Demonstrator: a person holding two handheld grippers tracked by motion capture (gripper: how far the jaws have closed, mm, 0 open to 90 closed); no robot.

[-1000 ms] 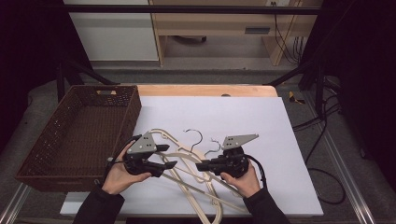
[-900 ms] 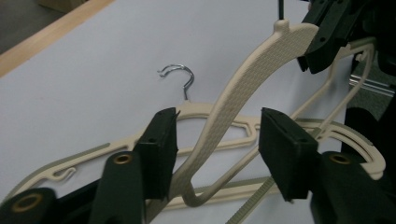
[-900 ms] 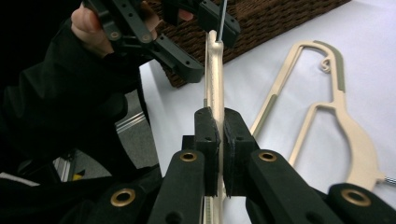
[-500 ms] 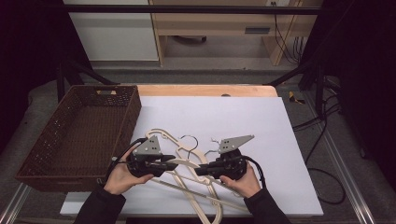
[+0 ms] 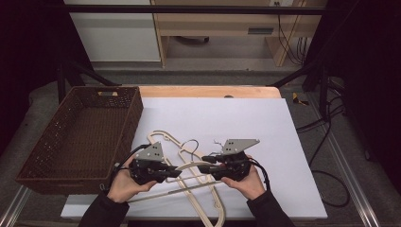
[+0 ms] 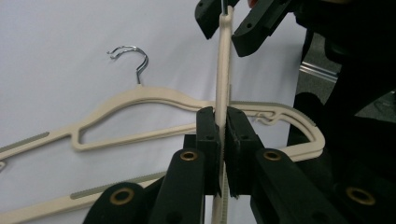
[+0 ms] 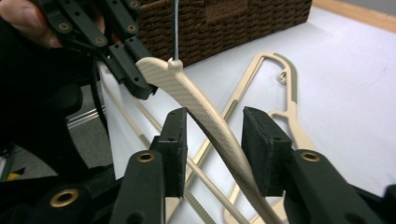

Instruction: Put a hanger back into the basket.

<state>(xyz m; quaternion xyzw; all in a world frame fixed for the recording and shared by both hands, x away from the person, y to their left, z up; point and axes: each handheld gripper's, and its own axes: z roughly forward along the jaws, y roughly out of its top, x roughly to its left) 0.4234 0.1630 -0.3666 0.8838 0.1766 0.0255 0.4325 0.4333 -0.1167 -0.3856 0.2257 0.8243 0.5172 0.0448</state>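
Since the earlier frames, drawn closer to the body and nearer each other: left gripper (image 5: pixel 174 173) and right gripper (image 5: pixel 204 169), with one cream hanger (image 5: pixel 191 166) lifted between them off the pile.

Left gripper (image 6: pixel 221 140): fingers (image 6: pixel 207 135) clenched on the cream hanger (image 6: pixel 223 74), its thin edge pinched upright between the pads, rising straight ahead of the fingertips. Beyond those fingertips, at the top of the left gripper view, seen straddling the same hanger: the right gripper (image 6: pixel 225 21), its fingers parted to either side.

Right gripper (image 7: pixel 212 128): fingers (image 7: pixel 175 135) released, spread wide, with the curved, ribbed arm of the cream hanger (image 7: pixel 205 116) passing through the gap, nearer the left-hand pad, contact not clear. Farther along that arm, ahead of the fingertips, held by the left gripper (image 7: pixel 135 70) just below the wire hook (image 7: pixel 176 28).

Flat on the white counter (image 5: pixel 265 123), beneath and beyond both sets of fingers: other hangers (image 5: pixel 163 140) of the same cream kind, one with its chrome hook (image 6: pixel 133 58) lying off to the left of the left fingers. Out past the left gripper, on the counter's edge: a brown wicker basket (image 5: pixel 124 97).
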